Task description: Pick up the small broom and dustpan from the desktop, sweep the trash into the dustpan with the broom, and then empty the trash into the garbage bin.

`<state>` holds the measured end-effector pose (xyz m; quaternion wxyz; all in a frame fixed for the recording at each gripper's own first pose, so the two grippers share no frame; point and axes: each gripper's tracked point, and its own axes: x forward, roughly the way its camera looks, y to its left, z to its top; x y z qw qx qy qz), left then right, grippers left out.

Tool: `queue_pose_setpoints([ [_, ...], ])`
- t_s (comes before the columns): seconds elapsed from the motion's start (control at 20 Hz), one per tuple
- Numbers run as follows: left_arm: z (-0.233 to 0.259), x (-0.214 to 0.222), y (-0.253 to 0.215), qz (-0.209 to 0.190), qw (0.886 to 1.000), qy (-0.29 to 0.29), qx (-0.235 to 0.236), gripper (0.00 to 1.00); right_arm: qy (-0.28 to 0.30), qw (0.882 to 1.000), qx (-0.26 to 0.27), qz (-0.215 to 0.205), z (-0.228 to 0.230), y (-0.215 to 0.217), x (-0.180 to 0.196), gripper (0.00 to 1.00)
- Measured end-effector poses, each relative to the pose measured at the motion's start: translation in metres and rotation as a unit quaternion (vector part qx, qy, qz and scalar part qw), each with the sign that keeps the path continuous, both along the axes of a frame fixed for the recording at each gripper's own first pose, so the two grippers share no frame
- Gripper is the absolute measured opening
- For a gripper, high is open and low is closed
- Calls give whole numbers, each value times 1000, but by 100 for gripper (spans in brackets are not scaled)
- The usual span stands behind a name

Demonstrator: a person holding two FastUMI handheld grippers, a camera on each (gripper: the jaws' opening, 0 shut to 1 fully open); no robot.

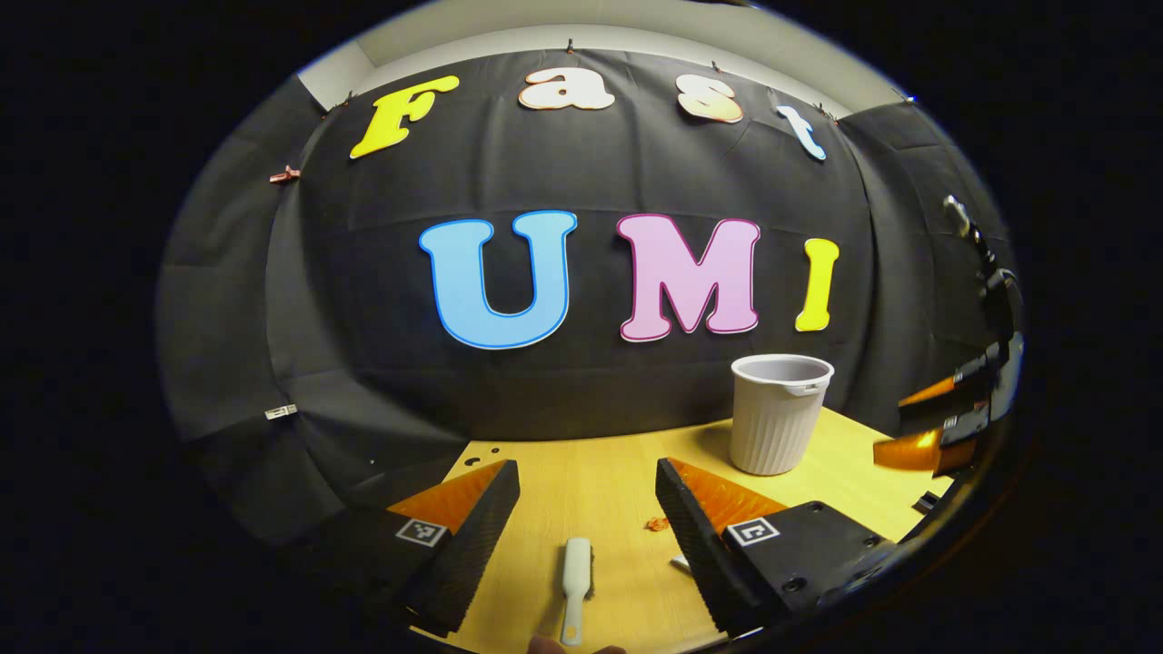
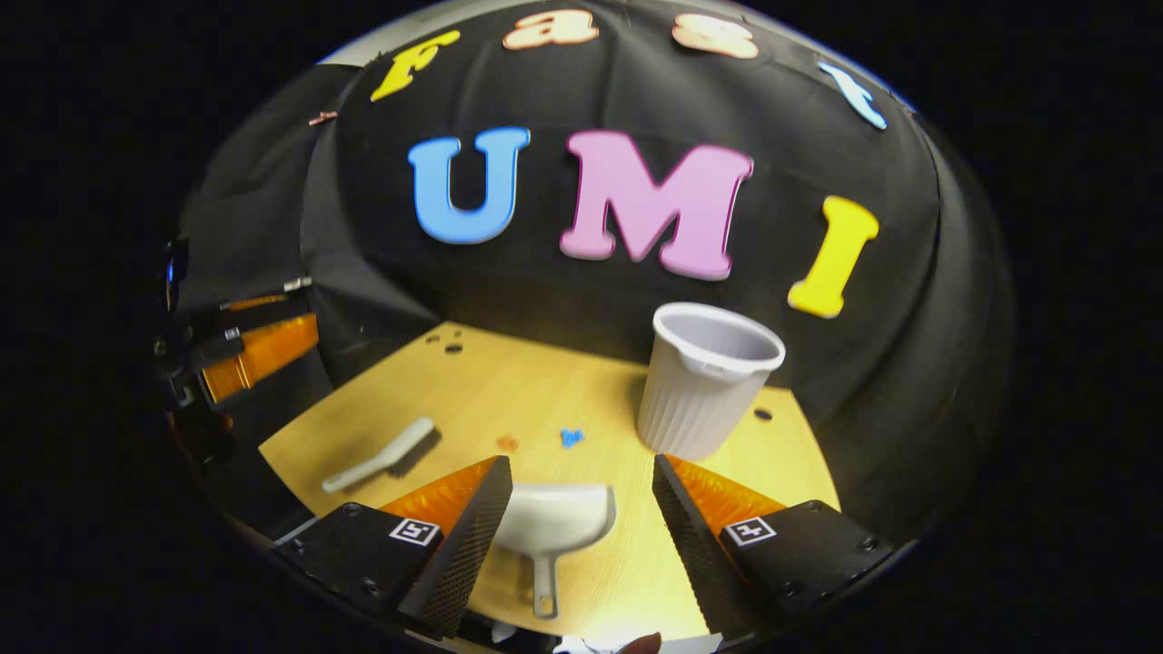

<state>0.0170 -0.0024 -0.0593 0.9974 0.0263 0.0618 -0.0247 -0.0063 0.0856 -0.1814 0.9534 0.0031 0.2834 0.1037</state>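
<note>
A small white broom (image 1: 575,581) lies flat on the wooden desktop (image 1: 591,486), between and below the spread fingers of my left gripper (image 1: 586,518), which is open and empty. In the right gripper view the same broom (image 2: 386,456) lies at the left, and a white dustpan (image 2: 552,520) rests on the desktop (image 2: 509,386) with its handle toward me, under my open right gripper (image 2: 581,518). Small scraps of trash lie on the wood: an orange one (image 2: 507,443), a blue one (image 2: 570,438), and an orange one (image 1: 656,524). A white ribbed garbage bin (image 2: 704,380) stands upright behind them.
The bin (image 1: 778,413) stands at the back right of the desktop near the black cloth wall. The other gripper (image 1: 945,427) hovers at the right edge of the left gripper view, and at the left edge of the right gripper view (image 2: 236,359).
</note>
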Motion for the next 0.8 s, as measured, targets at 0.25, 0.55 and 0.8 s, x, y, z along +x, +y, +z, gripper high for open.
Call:
queue_pose_setpoints([
  [0.25,-22,-1,13,0,1000,21,-3,96,190,981,7,27,-105,24,-33,97],
  [0.55,-43,1,35,12,999,38,-1,96,276,961,-13,11,-187,22,-33,93],
  [0.8,-55,2,42,17,999,46,7,96,301,953,-26,16,-220,35,-20,93],
])
